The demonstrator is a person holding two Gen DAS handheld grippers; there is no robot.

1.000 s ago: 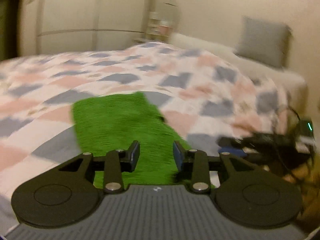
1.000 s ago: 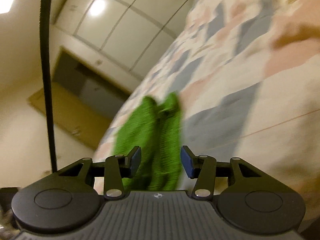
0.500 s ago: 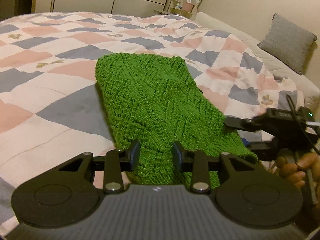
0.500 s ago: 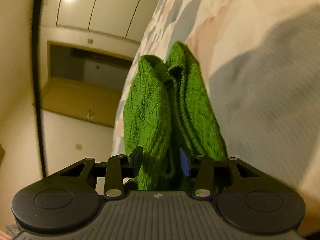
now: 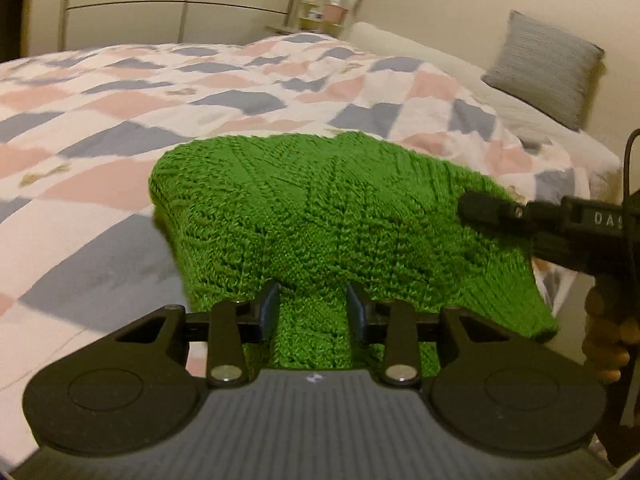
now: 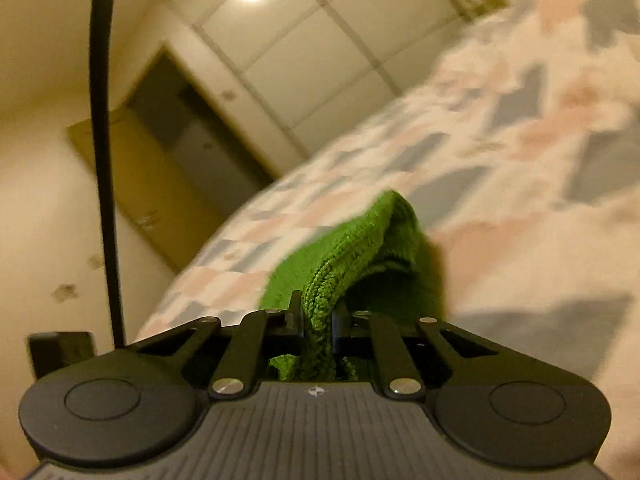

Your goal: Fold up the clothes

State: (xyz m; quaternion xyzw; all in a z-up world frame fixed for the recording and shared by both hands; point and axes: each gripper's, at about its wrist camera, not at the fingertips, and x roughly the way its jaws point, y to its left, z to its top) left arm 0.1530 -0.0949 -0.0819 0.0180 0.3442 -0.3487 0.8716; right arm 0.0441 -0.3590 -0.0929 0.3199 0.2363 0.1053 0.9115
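A green knitted garment point(image 5: 320, 208) lies folded on the patchwork bed quilt point(image 5: 120, 132). My left gripper point(image 5: 314, 312) hangs open over its near edge, and the knit shows between and under the two fingers. At the right of the left wrist view, my right gripper point(image 5: 500, 212) holds the garment's right edge, with a hand point(image 5: 604, 344) on its grip. In the right wrist view, the right gripper point(image 6: 318, 316) is shut on a thick fold of the green garment point(image 6: 360, 248), which rises off the quilt point(image 6: 520, 160).
A grey pillow point(image 5: 544, 68) leans on the wall at the far right of the bed. Wardrobe doors point(image 5: 160, 20) and a small shelf point(image 5: 324, 4) stand behind the bed. A black cable point(image 6: 102, 120) hangs at the left of the right wrist view.
The right gripper has gone from open around the garment's edge to shut on it, and that edge has lifted. The left gripper stays open and has pulled back slightly.
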